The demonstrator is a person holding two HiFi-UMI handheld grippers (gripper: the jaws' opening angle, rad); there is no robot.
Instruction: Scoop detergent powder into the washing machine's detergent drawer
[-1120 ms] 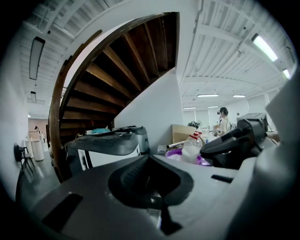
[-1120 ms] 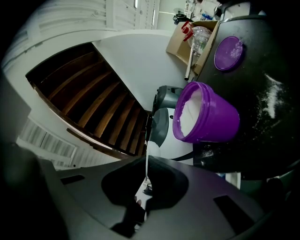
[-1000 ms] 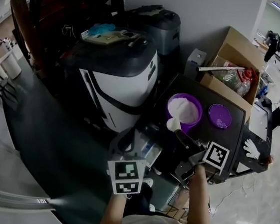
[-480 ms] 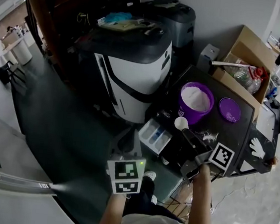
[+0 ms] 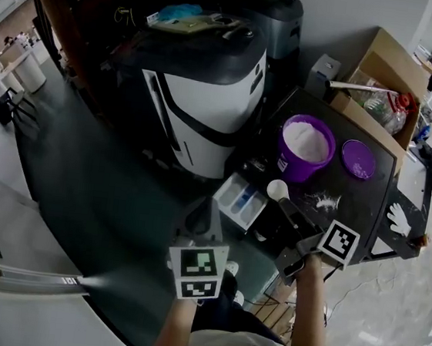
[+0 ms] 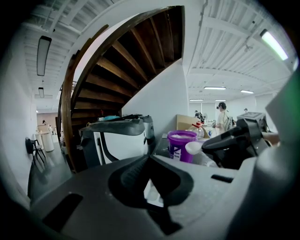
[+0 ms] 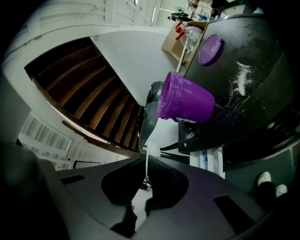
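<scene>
We see the white washing machine with its dark top taking up the middle of the head view. To its right stands a black table, and a cardboard box sits behind that table.

On the table stands the open purple tub, filled with white detergent powder. Its purple lid lies flat just beside it. The detergent drawer is pulled out at the machine's lower front corner, below the tub, and its white compartments and a blue insert show.

We hold the left gripper low, in front of the drawer. In the left gripper view its jaws meet at the tips with nothing between them, and the drawer's white edge shows beyond them.

We hold the right gripper over the near edge of the table. In the right gripper view its jaws are clamped on the thin white handle of the scoop. The scoop's round white bowl hangs between the tub and the drawer, just to the right of the drawer. We cannot tell how much powder it carries.

Some spilled powder is scattered on the tabletop near the right gripper.
</scene>
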